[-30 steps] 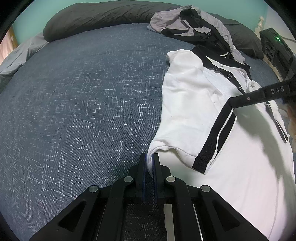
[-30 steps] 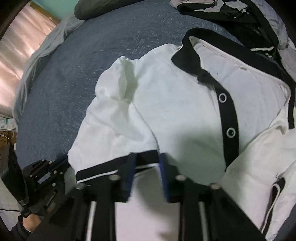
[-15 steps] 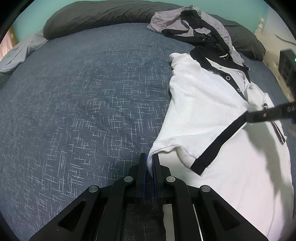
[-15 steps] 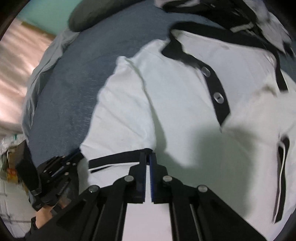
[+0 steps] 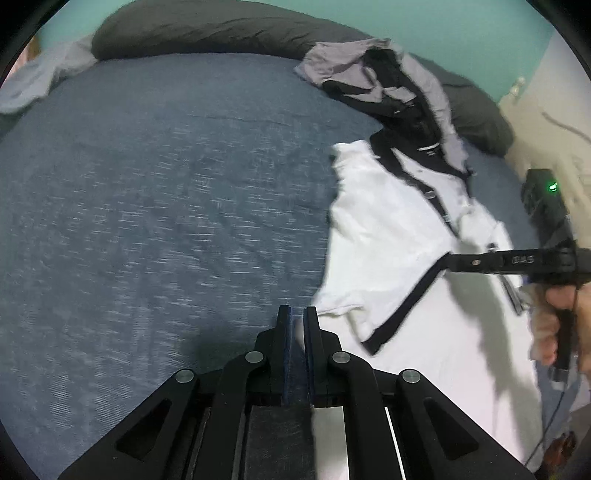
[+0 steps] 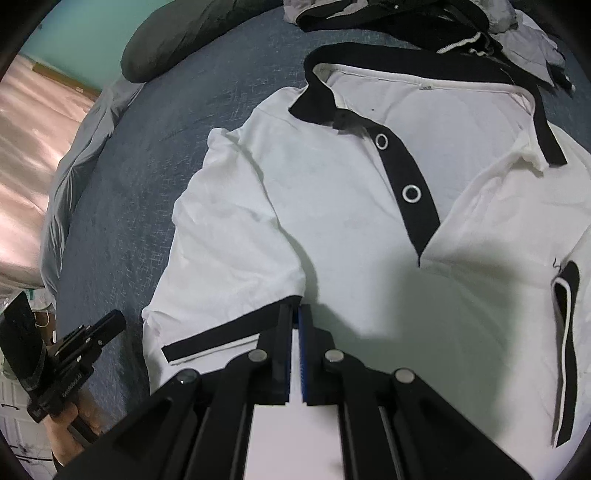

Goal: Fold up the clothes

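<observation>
The white polo shirt (image 6: 332, 229) is being gripped by both clenched tools, the left tool (image 5: 297, 325) at its side edge and the right tool (image 6: 295, 317) at the sleeve cuff (image 6: 229, 328), for folding inward next.

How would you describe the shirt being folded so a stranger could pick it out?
On the blue bedspread, below the dark pillows, lie two garments. It is the flat white polo shirt, not the crumpled grey and black heap: black collar, black placket, two white-ringed snaps.

The white polo shirt (image 6: 332, 206) is soft matt cloth with black trim; the blue bedspread (image 5: 155, 206) looks coarse-woven; both grippers are matt black plastic.
</observation>
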Available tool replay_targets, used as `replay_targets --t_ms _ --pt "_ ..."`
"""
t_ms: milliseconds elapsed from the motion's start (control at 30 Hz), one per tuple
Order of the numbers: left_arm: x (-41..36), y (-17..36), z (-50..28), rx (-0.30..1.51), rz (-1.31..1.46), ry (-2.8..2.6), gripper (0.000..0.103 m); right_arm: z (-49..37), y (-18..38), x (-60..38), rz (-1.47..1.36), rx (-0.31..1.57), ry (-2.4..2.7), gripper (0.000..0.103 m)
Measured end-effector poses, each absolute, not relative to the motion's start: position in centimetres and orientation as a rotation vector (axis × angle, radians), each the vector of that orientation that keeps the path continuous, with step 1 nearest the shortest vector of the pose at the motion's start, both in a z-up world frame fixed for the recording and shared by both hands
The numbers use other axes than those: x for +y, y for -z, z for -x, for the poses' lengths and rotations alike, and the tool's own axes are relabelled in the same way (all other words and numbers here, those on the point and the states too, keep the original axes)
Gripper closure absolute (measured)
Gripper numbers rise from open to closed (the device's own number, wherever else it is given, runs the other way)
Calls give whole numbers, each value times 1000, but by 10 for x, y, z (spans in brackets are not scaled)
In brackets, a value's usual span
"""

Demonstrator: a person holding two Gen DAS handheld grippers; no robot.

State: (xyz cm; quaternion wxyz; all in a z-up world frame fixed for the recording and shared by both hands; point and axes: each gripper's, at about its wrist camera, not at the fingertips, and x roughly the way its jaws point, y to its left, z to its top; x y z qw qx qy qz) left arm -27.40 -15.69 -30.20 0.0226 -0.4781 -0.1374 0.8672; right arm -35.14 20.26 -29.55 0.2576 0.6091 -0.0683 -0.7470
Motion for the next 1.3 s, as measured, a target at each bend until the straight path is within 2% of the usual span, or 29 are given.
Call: replay_targets --t_ms 167,433,533,600,867,1033,1100,1167,1200,1300 --pt "-151 315 278 -356 1516 -2667 96 349 297 206 -1651 -203 2016 100" --pt "-159 321 282 -488 1501 -2612 95 349 298 209 -1654 -273 1989 100" --pt "-162 318 283 -561 1477 -2596 81 349 297 211 -1655 -270 1985 100" --pt "-163 318 285 -581 1468 -2598 61 348 298 211 -1659 -265 1982 100" --pt "-174 327 288 -776 1419 -2527 59 345 301 209 -1662 -249 1979 100" --pt "-178 334 287 -872 1380 -2502 62 344 302 208 -1661 -253 1976 100" --pt "-182 335 287 -922 1359 -2485 88 344 301 208 -1659 -249 1976 100" --pt "-182 337 286 -915 1372 -2495 92 343 301 209 -1661 -249 1973 100" --pt "-182 338 286 -913 1379 -2497 99 343 301 210 -1662 -249 1972 100" --pt "-182 337 287 -894 1392 -2507 100 342 300 212 -1665 -245 1968 100"
